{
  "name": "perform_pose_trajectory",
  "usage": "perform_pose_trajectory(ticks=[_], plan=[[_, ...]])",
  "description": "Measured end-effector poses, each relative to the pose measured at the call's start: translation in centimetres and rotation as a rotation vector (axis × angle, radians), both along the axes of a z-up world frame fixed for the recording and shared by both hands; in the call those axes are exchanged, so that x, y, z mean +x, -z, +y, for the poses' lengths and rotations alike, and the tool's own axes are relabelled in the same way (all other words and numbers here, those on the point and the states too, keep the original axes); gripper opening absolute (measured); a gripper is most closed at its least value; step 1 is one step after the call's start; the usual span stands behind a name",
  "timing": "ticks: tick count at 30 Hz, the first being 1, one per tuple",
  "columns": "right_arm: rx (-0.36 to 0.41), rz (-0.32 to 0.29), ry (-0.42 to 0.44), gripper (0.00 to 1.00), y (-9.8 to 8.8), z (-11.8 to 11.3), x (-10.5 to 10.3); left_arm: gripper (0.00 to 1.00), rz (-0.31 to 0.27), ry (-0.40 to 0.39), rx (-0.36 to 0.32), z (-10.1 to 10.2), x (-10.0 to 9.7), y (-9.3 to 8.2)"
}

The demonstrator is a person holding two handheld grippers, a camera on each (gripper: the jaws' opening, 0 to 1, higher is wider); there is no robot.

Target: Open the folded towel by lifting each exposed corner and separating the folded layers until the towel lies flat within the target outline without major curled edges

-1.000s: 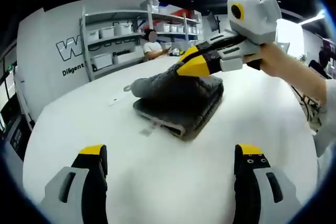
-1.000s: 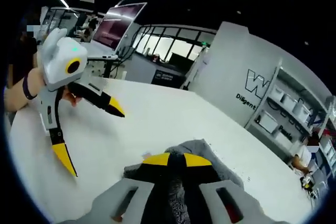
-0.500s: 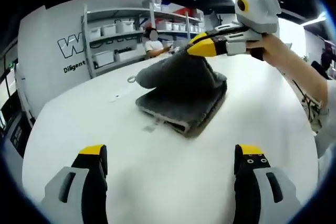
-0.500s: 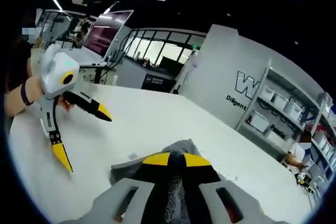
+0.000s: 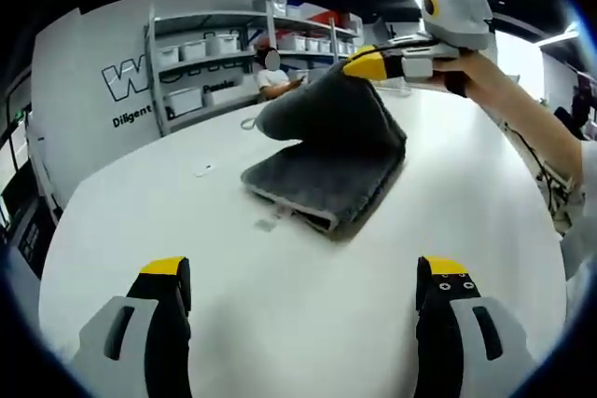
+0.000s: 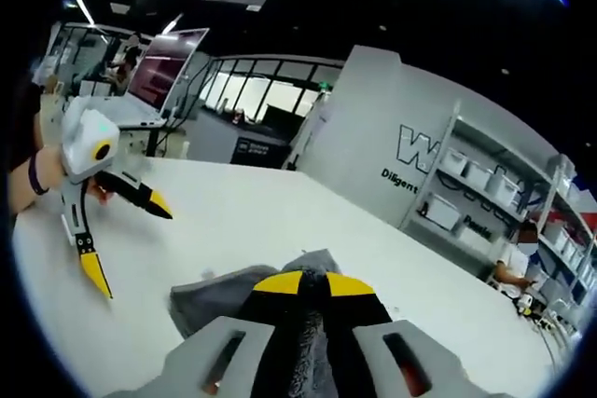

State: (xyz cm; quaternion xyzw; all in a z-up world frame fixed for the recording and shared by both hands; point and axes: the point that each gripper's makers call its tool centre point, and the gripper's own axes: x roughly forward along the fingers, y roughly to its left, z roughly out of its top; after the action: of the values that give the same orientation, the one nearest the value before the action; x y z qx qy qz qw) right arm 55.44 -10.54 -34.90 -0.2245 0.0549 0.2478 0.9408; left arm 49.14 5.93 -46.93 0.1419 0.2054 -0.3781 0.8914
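Two tongs are in my hands, and both show here. In the left gripper view, starting at the left, a grey wall carries white lettering beside shelves [image 5: 201,67] stacked with pale bins, and a person [image 5: 272,81] sits behind them. Low in that view my left gripper [image 5: 308,309] rises from the bottom edge with its yellow-tipped jaws spread wide and nothing between them, hovering above the white table [image 5: 140,221]. Near the middle of the table lies the grey towel [image 5: 322,179], still folded into a thick stack; its top layer is pulled up into a peak toward the upper right. At that peak my right gripper [image 5: 368,64] has its yellow tips clenched on the towel's raised corner, my hand [image 5: 476,67] behind it.

In the right gripper view, my left gripper [image 6: 117,240] appears at the far left, jaws splayed apart, held over the table [image 6: 261,221] and well apart from the towel [image 6: 219,291]. At bottom centre my right gripper [image 6: 312,284] presses its two yellow tips together with grey cloth pinched between them. To the right, the lettered wall and shelves [image 6: 485,193] run back.
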Motion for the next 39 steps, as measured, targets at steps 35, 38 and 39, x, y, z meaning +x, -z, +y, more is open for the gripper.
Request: perform_pose_trajectory(ticks=[35, 38, 39], plan=[[0.17, -0.093, 0.263, 0.03, -1.0, -11.8, -0.1, 0.99, 0.017, -0.008, 0.011, 0.3, 0.1, 0.5], [0.174, -0.09, 0.289, 0.03, -0.7, -13.0, -0.1, 0.99, 0.018, -0.01, 0.012, 0.4, 0.2, 0.6], [0.179, -0.089, 0.3, 0.03, -0.6, -13.6, 0.0, 0.99, 0.018, -0.01, 0.013, 0.4, 0.2, 0.6]])
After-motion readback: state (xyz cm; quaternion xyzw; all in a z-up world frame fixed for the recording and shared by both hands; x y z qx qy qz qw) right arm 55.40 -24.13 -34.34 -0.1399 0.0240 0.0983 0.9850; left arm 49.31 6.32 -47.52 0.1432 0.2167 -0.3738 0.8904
